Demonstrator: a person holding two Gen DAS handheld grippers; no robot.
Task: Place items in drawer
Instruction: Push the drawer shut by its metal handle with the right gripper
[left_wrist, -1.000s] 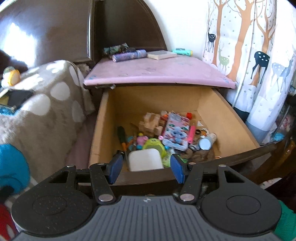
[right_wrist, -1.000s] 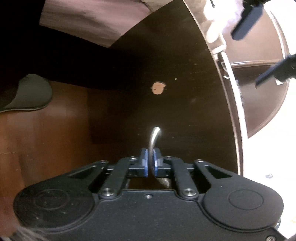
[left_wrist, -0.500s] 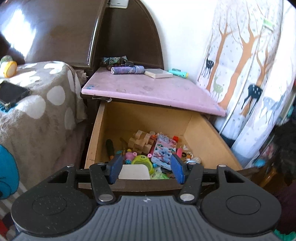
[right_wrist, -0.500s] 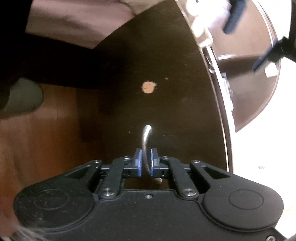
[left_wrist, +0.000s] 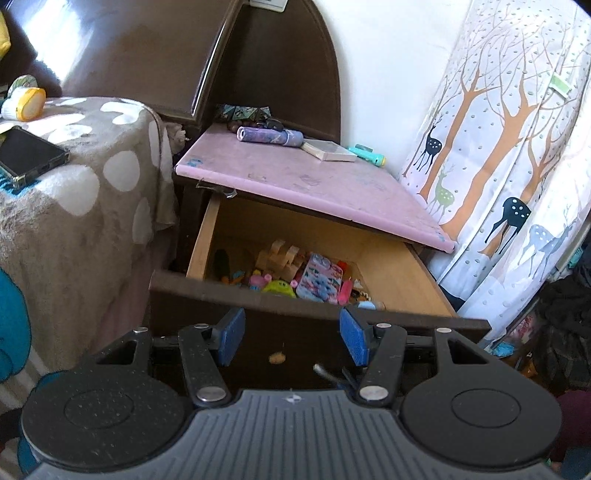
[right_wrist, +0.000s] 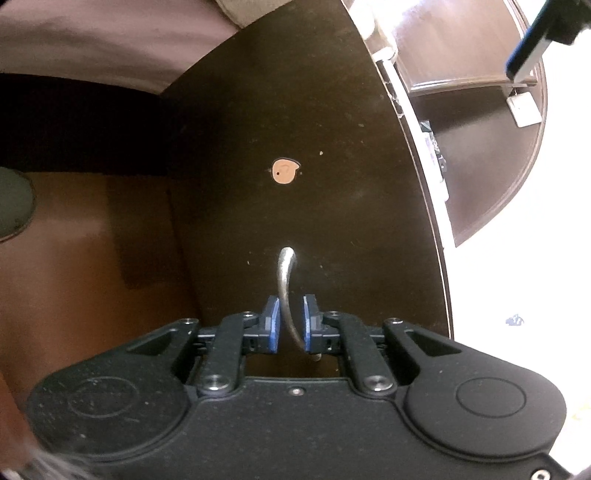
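Note:
The wooden drawer (left_wrist: 207, 236) of the bedside stand is pulled out, with several toys (left_wrist: 317, 277) inside: wooden blocks, a pink case, a green toy. My left gripper (left_wrist: 291, 334) is open and empty, in front of the dark drawer front (left_wrist: 258, 325). In the right wrist view my right gripper (right_wrist: 290, 325) straddles the curved metal drawer handle (right_wrist: 285, 273) on the dark front (right_wrist: 332, 184); its jaws stand slightly apart, with a gap to the handle on each side. The handle also shows in the left wrist view (left_wrist: 325, 371).
The pink stand top (left_wrist: 317, 181) carries a rolled purple pouch (left_wrist: 269, 136), a book (left_wrist: 328, 149) and a teal flashlight (left_wrist: 367, 155). A spotted blanket on the bed (left_wrist: 74, 192) with a phone (left_wrist: 29, 155) lies left. A deer-print curtain (left_wrist: 509, 166) hangs right.
My right gripper has opened off the drawer handle it was clamping. My left gripper has pulled back and up from over the drawer; the white box seen earlier is now hidden behind the drawer front.

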